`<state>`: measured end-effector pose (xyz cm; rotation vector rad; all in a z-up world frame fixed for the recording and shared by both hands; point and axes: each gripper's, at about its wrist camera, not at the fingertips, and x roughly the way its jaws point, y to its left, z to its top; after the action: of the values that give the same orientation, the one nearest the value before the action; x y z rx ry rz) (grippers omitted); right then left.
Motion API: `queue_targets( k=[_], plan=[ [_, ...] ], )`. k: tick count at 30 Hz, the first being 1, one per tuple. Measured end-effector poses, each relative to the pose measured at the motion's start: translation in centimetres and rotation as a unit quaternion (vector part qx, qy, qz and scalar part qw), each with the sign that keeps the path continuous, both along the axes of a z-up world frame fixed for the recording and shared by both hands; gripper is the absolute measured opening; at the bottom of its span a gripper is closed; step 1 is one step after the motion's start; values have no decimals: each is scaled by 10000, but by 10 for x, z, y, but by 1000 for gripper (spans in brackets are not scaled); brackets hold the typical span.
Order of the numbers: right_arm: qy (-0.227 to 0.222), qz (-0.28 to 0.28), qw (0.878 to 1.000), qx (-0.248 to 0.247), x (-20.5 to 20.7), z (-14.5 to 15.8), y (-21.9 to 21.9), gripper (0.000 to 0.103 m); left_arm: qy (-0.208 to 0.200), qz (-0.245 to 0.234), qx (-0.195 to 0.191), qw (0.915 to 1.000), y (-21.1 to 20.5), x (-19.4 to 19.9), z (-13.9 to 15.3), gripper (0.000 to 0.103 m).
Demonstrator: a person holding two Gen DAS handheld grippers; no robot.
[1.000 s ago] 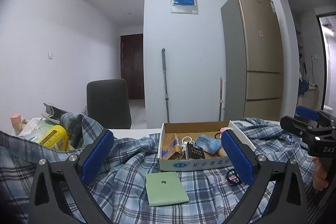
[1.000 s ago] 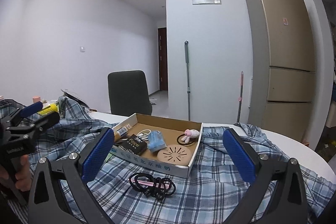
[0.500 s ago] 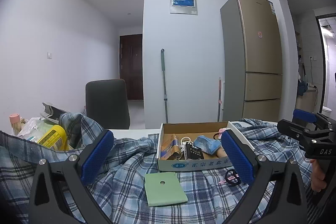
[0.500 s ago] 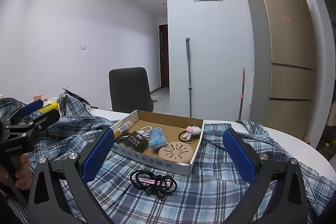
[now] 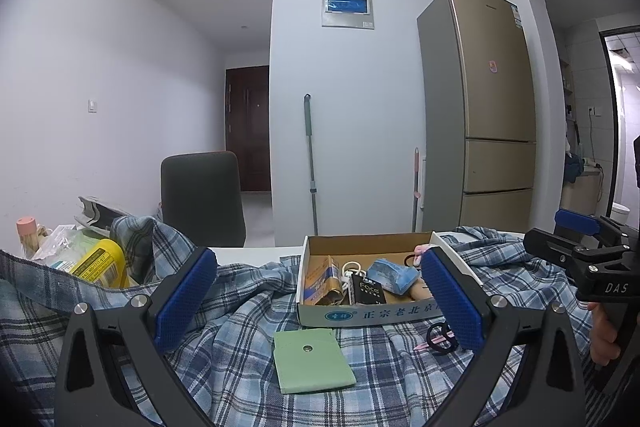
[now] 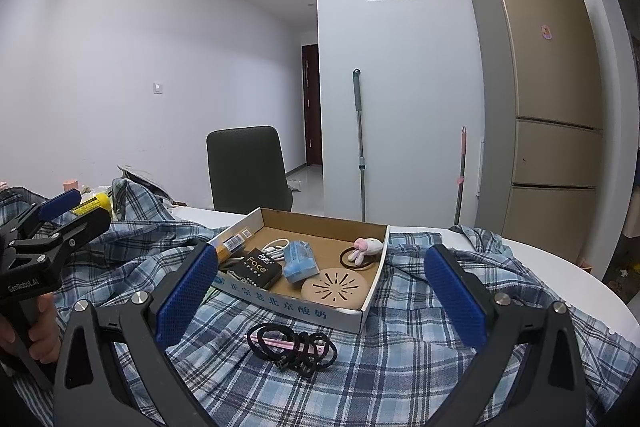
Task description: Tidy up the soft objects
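Holding both grippers wide apart and empty, you have the left gripper (image 5: 320, 301) low over the shirt (image 5: 240, 347), the right gripper (image 6: 320, 291) likewise. Your left pad hides part of the box (image 5: 360, 315) (its far-right contents unreadable). Hair ties (image 6: 292, 347) lie lower centre; a green pouch (image 5: 312, 363) sits before the box.

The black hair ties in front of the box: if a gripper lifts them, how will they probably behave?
The black hair ties look thin and looped, so they are probably floppy and very light. They lie tangled with a pink stick, so several may rise together. On the soft plaid shirt, pushing would likely drag fabric too.
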<state>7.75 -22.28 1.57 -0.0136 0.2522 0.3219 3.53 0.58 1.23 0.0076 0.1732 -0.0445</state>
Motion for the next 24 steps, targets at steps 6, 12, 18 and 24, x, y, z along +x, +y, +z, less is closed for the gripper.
queue_targets(
  k=[6,12,18,24],
  plan=[
    [-3,-2,10000,8,0,0,0,103,10,-7,-9,10000,0,0,0,103],
    [-7,-3,10000,7,0,0,0,103,40,15,-51,10000,1,1,0,103],
    [-30,3,10000,4,-1,1,-1,103,-32,-1,-84,10000,3,0,0,103],
    [-72,-7,10000,-7,-2,2,-1,103,-17,-6,-202,9998,7,1,0,103]
  ],
)
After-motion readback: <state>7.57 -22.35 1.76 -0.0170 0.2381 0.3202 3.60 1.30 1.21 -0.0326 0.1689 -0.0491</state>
